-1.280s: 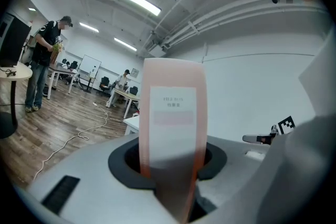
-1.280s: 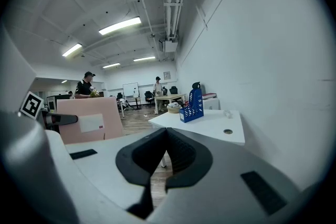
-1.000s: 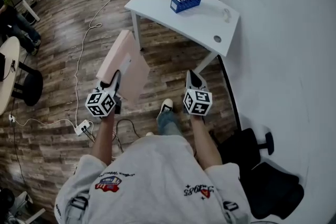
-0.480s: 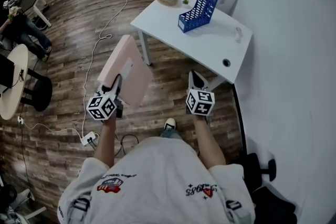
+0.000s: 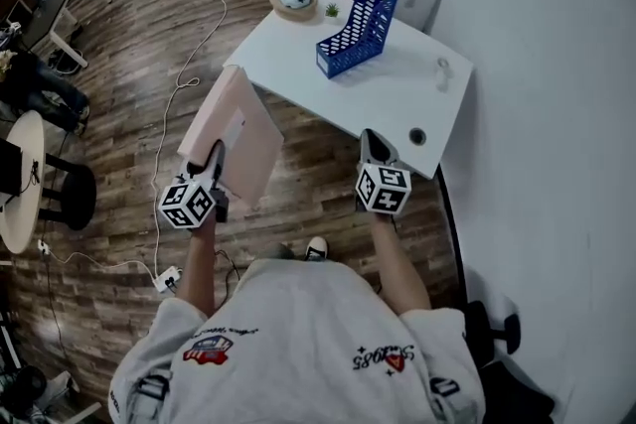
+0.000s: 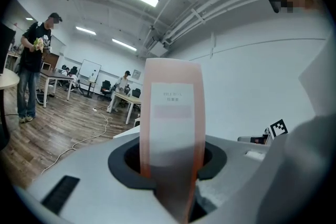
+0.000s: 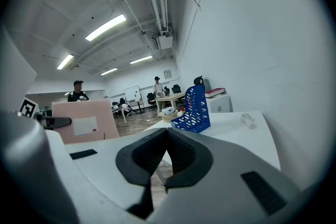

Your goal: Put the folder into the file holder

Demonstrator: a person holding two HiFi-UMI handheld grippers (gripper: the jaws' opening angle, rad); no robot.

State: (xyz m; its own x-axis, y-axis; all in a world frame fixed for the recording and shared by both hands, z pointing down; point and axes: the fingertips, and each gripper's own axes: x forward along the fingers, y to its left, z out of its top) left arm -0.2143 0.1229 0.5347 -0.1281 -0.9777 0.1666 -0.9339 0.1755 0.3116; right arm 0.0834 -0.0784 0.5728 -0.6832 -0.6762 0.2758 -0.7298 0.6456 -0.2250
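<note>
On the table (image 5: 397, 92) — file holder (image 5: 360, 27) near basket (image 5: 293, 1); left gripper (image 5: 216, 154) jaws clamp folder (image 5: 237, 126); right gripper (image 5: 370, 138) jaws together, empty.

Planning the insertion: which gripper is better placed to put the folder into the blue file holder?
Left. The left gripper is clamped on the pink folder; the right gripper is shut and empty. The file holder stands on the white table ahead.

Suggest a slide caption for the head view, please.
Left tool grips a pink folder, right tool shut and empty, before a white desk bearing a blue file holder.
</note>
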